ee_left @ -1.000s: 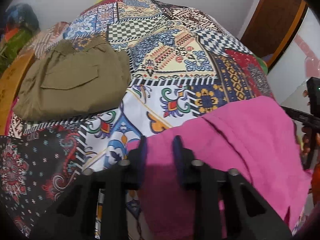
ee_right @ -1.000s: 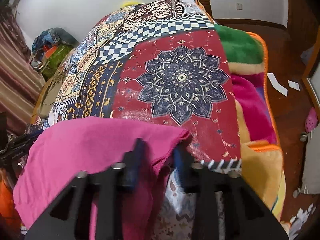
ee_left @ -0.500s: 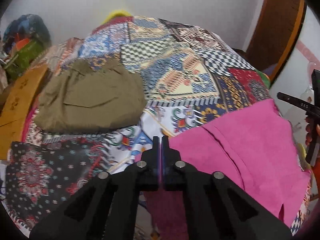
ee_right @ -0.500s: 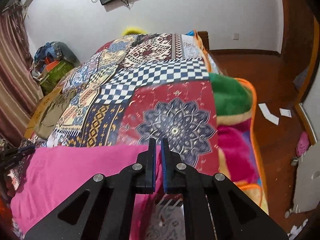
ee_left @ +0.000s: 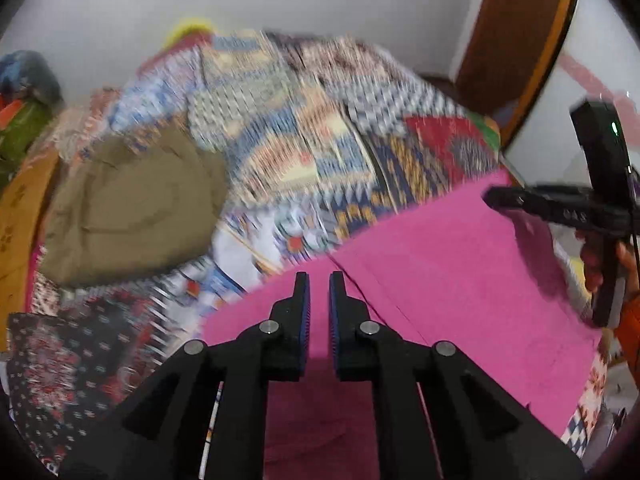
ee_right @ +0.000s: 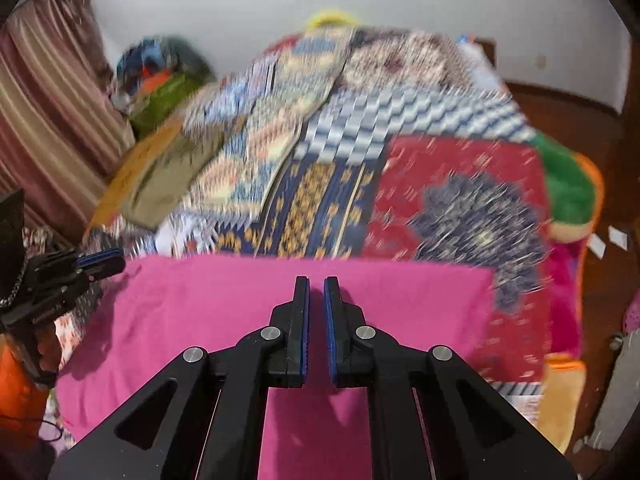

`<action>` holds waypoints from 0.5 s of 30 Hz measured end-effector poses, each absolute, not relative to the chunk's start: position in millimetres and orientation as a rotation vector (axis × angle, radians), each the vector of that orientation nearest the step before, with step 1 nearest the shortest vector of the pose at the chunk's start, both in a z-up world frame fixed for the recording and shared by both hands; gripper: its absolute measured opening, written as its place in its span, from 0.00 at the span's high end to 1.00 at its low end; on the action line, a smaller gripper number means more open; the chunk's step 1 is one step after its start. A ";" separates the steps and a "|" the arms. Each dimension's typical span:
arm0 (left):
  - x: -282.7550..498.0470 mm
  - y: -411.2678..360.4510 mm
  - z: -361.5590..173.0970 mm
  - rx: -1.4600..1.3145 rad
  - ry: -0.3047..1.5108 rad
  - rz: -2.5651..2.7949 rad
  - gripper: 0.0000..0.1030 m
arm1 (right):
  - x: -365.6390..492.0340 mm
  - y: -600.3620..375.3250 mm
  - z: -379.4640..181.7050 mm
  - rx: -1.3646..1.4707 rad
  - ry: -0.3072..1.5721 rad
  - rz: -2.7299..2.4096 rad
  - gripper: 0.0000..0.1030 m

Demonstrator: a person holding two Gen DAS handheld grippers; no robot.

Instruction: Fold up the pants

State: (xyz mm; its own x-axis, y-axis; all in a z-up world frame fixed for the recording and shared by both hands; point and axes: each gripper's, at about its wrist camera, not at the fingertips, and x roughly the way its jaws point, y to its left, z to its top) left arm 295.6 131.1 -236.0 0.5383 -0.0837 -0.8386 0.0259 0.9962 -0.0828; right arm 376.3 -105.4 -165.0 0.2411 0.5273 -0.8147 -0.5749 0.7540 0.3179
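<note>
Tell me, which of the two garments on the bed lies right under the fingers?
The pink pants; the olive-green garment lies folded farther off, to the left.

Honestly there's not much for you to read here. In your left wrist view, the right gripper [ee_left: 560, 210] has a few pale letters along its dark side bar, something like "DAS", but they're too small and smeared to be sure of. In your right wrist view, the left gripper [ee_right: 60, 284] also has a pale printed line on its black body, and you can't make that out either. Everything else is motion-blurred: no labels, brands or numbers you can read on the quilt [ee_right: 328, 184] or the walls.
</note>
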 end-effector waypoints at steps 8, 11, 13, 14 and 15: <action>297.3 145.4 -262.8 -0.123 1.050 -0.049 0.88 | 419.9 -162.5 -199.4 -0.010 1.143 0.509 0.94; 294.2 151.8 -259.2 -0.152 1.049 -0.045 0.88 | 424.2 -183.9 -195.3 0.032 1.152 0.446 0.93; 288.8 154.1 -250.1 -0.137 1.028 -0.020 0.84 | 418.1 -190.6 -183.0 0.024 1.118 0.439 0.93; 286.1 154.6 -245.2 -0.128 1.018 -0.002 0.71 | 414.5 -193.1 -176.7 0.023 1.102 0.445 0.91; 281.8 155.7 -238.3 -0.119 1.001 0.022 0.63 | 409.1 -193.8 -168.8 0.021 1.085 0.452 0.87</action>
